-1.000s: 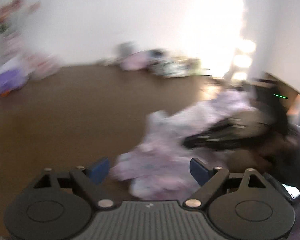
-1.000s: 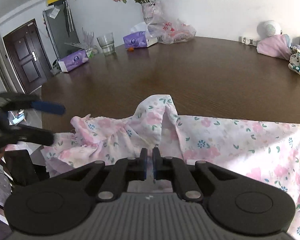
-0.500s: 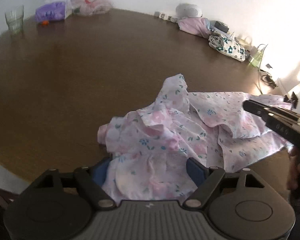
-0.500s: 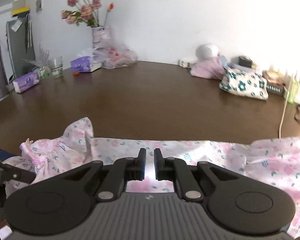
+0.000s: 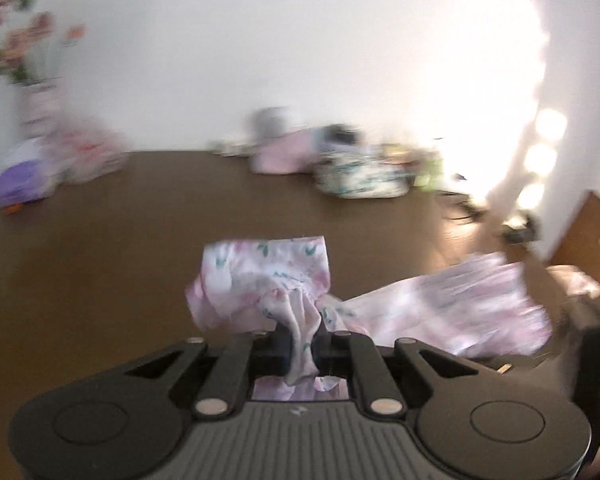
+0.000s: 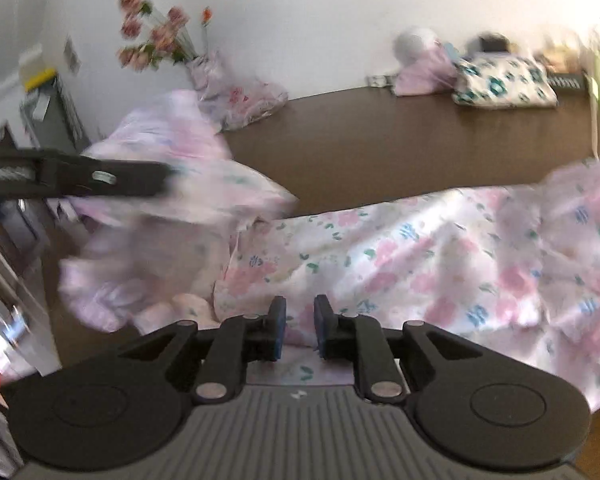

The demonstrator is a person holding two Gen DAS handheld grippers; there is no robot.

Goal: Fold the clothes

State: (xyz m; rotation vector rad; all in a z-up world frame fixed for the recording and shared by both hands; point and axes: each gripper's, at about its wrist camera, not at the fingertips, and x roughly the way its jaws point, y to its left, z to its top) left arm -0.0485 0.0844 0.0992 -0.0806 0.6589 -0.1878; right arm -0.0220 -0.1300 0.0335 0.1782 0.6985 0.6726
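Observation:
A pink floral garment (image 6: 420, 248) lies spread on the dark wooden table (image 6: 380, 140). My left gripper (image 5: 302, 340) is shut on a bunched end of the garment (image 5: 268, 280) and holds it lifted above the table. In the right wrist view the left gripper (image 6: 100, 178) shows at the left with the raised cloth around it. My right gripper (image 6: 300, 326) is low over the garment's near edge, its fingers a narrow gap apart with no cloth visibly pinched between the pads.
At the table's far edge stand a vase of flowers (image 6: 160, 40), a plastic bag (image 6: 244, 100), a folded pink item (image 6: 424, 68) and a floral pouch (image 6: 504, 84). A purple tissue pack (image 5: 20, 180) lies at the far left.
My left gripper has closed on the garment's end and lifted it. My right gripper's fingers have parted slightly. Both views are blurred by motion.

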